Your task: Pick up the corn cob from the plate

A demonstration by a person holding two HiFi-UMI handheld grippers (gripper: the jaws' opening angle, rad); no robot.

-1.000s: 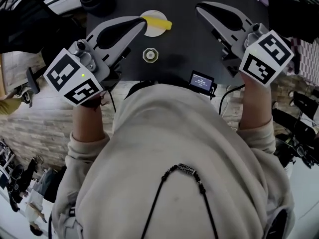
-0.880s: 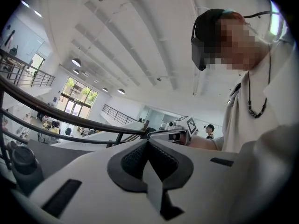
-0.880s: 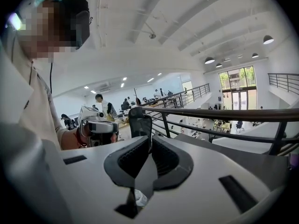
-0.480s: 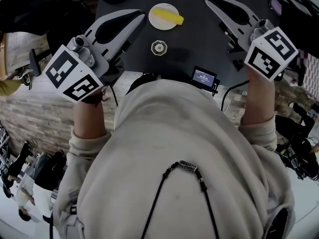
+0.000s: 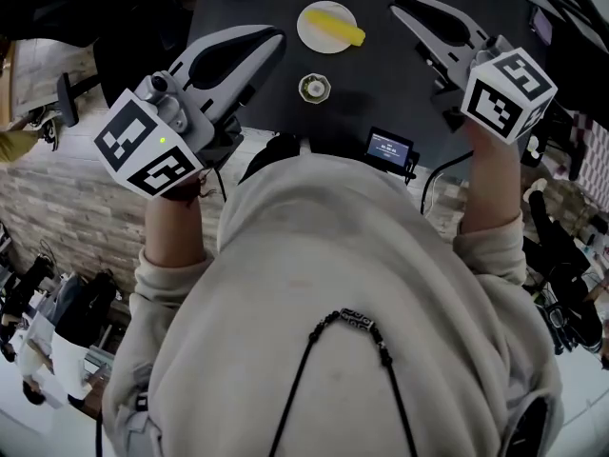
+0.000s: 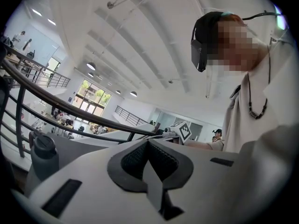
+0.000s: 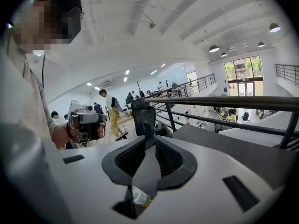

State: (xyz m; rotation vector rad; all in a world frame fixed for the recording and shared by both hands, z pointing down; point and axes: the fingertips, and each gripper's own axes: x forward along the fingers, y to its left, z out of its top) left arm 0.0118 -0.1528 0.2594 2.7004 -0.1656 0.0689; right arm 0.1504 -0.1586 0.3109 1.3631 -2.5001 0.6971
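A yellow corn cob (image 5: 336, 27) lies on a small white plate (image 5: 311, 30) at the far side of the dark table (image 5: 381, 84); one end sticks out past the plate's right rim. My left gripper (image 5: 277, 37) points at the plate's left side, a little short of it, jaws shut and empty (image 6: 148, 143). To the right of the plate, apart from it, my right gripper (image 5: 399, 9) hangs over the table. Its jaws have just been opening; a narrow gap shows between the pads (image 7: 149, 143), with nothing in it.
A small round cap-like object (image 5: 314, 88) sits on the table nearer to me than the plate. A little device with a lit screen (image 5: 385, 148) stands at the table's near edge. A grey bottle (image 6: 44, 155) and railings show in the left gripper view.
Both grippers have shifted slightly over the table and the right one has sunk. The plate with the corn now sits further right in the head view, between the two gripper tips.
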